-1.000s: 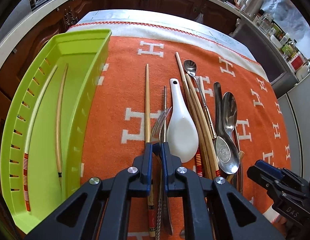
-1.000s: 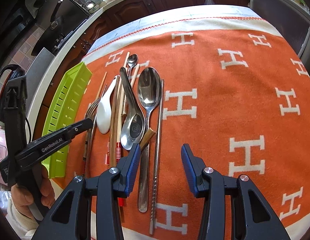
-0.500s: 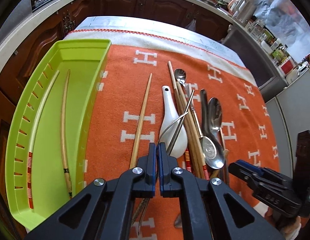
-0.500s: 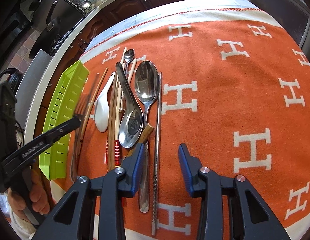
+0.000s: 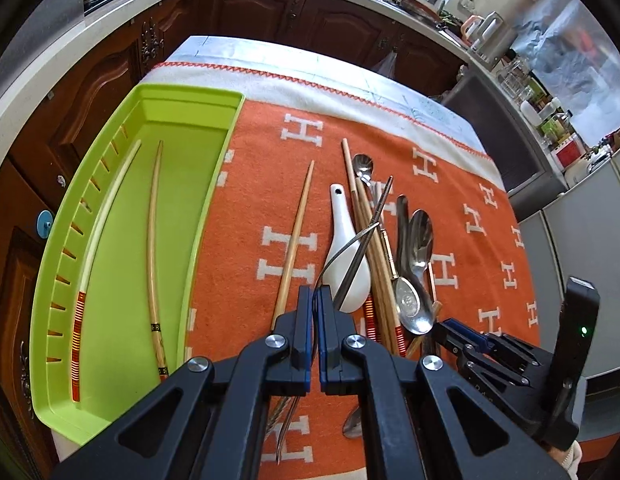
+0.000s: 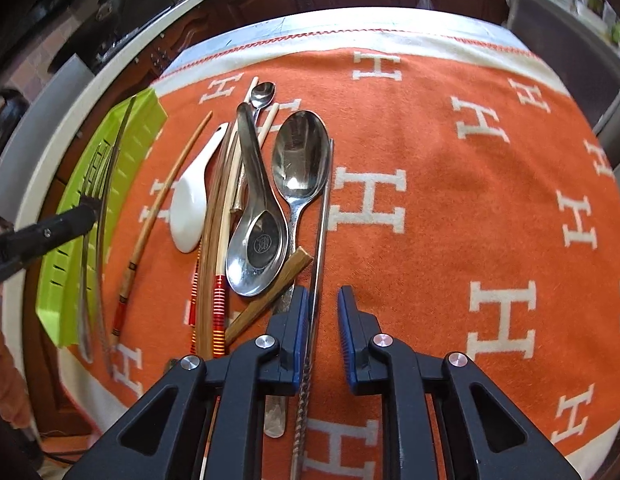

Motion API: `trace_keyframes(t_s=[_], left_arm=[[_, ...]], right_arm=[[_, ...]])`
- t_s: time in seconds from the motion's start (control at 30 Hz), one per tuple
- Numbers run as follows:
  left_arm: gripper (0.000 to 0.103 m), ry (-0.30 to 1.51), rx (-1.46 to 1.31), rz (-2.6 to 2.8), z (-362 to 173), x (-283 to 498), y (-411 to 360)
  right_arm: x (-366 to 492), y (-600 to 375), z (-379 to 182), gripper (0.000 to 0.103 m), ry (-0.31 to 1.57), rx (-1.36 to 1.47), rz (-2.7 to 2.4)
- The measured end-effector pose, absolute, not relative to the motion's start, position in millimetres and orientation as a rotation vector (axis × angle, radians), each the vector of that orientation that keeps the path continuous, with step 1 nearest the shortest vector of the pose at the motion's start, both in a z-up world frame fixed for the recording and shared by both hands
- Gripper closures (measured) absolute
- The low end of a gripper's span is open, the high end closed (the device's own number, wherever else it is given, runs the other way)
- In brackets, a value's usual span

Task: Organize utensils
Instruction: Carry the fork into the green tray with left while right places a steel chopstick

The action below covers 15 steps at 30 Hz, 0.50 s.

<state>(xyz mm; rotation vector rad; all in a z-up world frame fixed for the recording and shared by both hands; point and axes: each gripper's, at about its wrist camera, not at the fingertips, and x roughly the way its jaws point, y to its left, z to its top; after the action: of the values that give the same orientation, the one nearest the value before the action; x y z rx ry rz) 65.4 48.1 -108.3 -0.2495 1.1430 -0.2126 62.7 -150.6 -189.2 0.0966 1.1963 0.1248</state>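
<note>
My left gripper (image 5: pixel 314 300) is shut on a metal fork (image 5: pixel 346 246) and a metal chopstick (image 5: pixel 370 226), lifted above the orange cloth; both also show in the right wrist view, the fork (image 6: pixel 92 168) raised beside the green tray (image 6: pixel 122 168). The green tray (image 5: pixel 198 216) at left holds two chopsticks (image 5: pixel 152 240). A white ceramic spoon (image 5: pixel 344 248), wooden chopsticks (image 5: pixel 376 264), and metal spoons (image 5: pixel 418 240) lie side by side on the cloth. My right gripper (image 6: pixel 323 304) is open, its jaws either side of a metal chopstick (image 6: pixel 322 220).
A single wooden chopstick (image 5: pixel 296 240) lies between tray and white spoon. The orange H-patterned cloth (image 6: pixel 450 200) covers the table, with bare cloth to the right. Dark wood cabinets and a counter ring the table.
My left gripper closed on the fork and metal chopstick and lifted them off the cloth. My right gripper moved left and lower, over the metal chopstick, its jaws narrowing.
</note>
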Motion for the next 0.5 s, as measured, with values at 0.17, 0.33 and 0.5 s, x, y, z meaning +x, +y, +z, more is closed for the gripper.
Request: trace_keyframes(t_s=[0.17,0.33,0.5], left_arm=[[0.103,1.18,-0.224,-0.167,-129,70,46],[0.103,1.182,-0.161,-0.103,-148,72,44],[0.103,1.148,-0.172,-0.072,-153,80,47]], right_arm=[[58,-139,-189,0.087,1.173,0.004,0.099],[55,-140,-190,0.097,1.156,-0.008,0.058],[55,-152,-189,0.098,1.151,0.094,0.041]])
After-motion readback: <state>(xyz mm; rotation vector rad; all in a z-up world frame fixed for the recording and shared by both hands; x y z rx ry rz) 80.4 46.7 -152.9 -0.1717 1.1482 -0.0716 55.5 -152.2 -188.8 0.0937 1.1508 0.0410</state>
